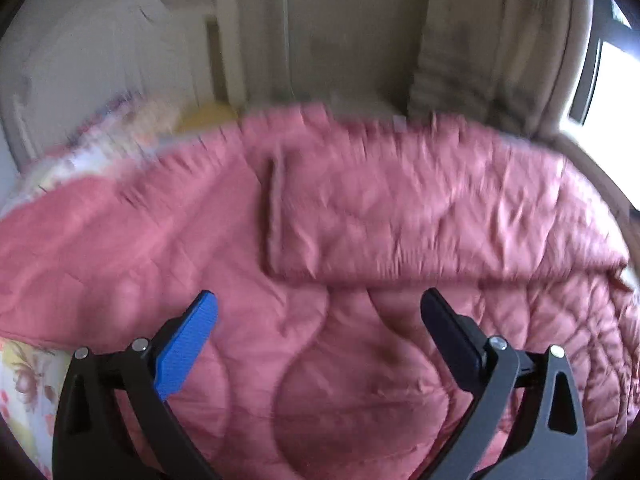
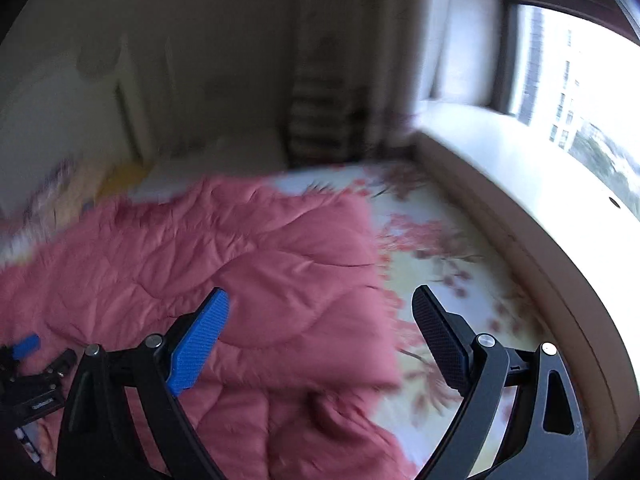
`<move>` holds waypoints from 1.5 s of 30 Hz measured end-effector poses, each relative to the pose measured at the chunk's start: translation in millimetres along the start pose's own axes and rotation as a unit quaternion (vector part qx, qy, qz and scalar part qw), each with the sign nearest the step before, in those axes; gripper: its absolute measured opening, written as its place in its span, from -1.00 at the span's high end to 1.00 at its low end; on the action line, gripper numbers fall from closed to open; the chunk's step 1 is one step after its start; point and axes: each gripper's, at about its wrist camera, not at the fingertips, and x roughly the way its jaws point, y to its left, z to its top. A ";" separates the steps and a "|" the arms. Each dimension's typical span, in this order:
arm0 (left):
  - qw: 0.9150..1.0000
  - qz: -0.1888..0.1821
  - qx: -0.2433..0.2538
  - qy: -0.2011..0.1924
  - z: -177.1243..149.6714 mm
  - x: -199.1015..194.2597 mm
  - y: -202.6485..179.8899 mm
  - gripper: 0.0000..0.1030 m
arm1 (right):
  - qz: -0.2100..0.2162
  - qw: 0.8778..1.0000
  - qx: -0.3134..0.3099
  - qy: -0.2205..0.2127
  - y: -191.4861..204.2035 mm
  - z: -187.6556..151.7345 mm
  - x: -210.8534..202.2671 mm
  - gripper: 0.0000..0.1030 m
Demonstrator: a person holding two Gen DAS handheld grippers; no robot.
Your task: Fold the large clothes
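1. Left wrist view: left hand-held gripper (image 1: 318, 308) has jaws spread wide, nothing between them, pads clear of the fabric below.
2. One pad is blue (image 1: 188, 344), the other dark (image 1: 450, 334).
3. Pink quilted coat (image 1: 320, 220) fills most of this view, spread flat on the bed. A folded layer lies across its upper half, with a vertical edge left of centre and a horizontal fold edge just above the fingertips.
4. Floral sheet (image 1: 24, 384) shows at the lower left, beside the coat's edge. Pale bedding (image 1: 120, 136), blurred, is bunched at the far left behind the coat.
5. Curtain (image 1: 492, 48) hangs at upper right, next to a window (image 1: 604, 88).
6. Right wrist view: right hand-held gripper (image 2: 320, 306) is also wide open and empty, above the coat's right edge.
7. Here the coat (image 2: 200, 264) covers the left and centre of the bed; the floral sheet (image 2: 440, 248) lies bare to its right, up to a pale window sill (image 2: 520, 168).
8. The left hand-held gripper (image 2: 28, 356) is partly visible at the left edge of this view, over the coat.
9. Both views are motion-blurred; fine detail unreadable.
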 end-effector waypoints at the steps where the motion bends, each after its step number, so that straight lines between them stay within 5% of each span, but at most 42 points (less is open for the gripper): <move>1: 1.000 0.007 0.004 0.014 0.4 5.3 -1.3 -0.95 | -0.008 1.000 -0.014 0.026 8.1 1.6 17.0 -0.73; 4: 1.000 0.002 -0.001 0.014 0.6 4.9 1.0 -0.96 | -0.026 0.996 -0.038 0.083 16.9 -8.7 59.4 -0.84; 13: 1.000 -0.002 -0.009 0.024 -2.3 10.3 2.8 -0.96 | -0.018 0.999 -0.035 0.017 19.9 44.9 46.9 -0.86; 17: 1.000 -0.007 -0.014 0.024 -2.1 10.0 4.7 -0.96 | 0.005 0.994 -0.015 0.111 16.4 57.2 112.7 -0.91; 27: 1.000 -0.002 -0.011 0.027 -2.5 11.7 3.5 -0.96 | -0.013 0.996 -0.007 0.087 27.4 87.0 108.4 -0.91; 29: 1.000 -0.004 -0.013 0.027 -2.6 11.7 3.5 -0.96 | -0.006 0.992 -0.005 0.124 29.8 85.6 129.2 -0.91; 32: 1.000 -0.005 -0.013 0.027 -2.6 12.1 2.9 -0.96 | -0.008 0.992 -0.007 0.126 29.6 85.0 127.2 -0.91; 38: 1.000 -0.004 -0.013 0.027 -2.6 12.1 2.9 -0.96 | 0.031 0.997 -0.031 0.062 43.7 61.0 65.5 -0.91; 42: 1.000 -0.004 -0.013 0.027 -2.3 12.0 3.0 -0.96 | 0.024 0.992 -0.100 0.078 65.0 26.4 69.5 -0.91; 45: 1.000 -0.004 -0.013 0.027 -2.3 12.0 2.9 -0.96 | 0.019 0.993 -0.087 0.075 60.5 23.3 61.7 -0.91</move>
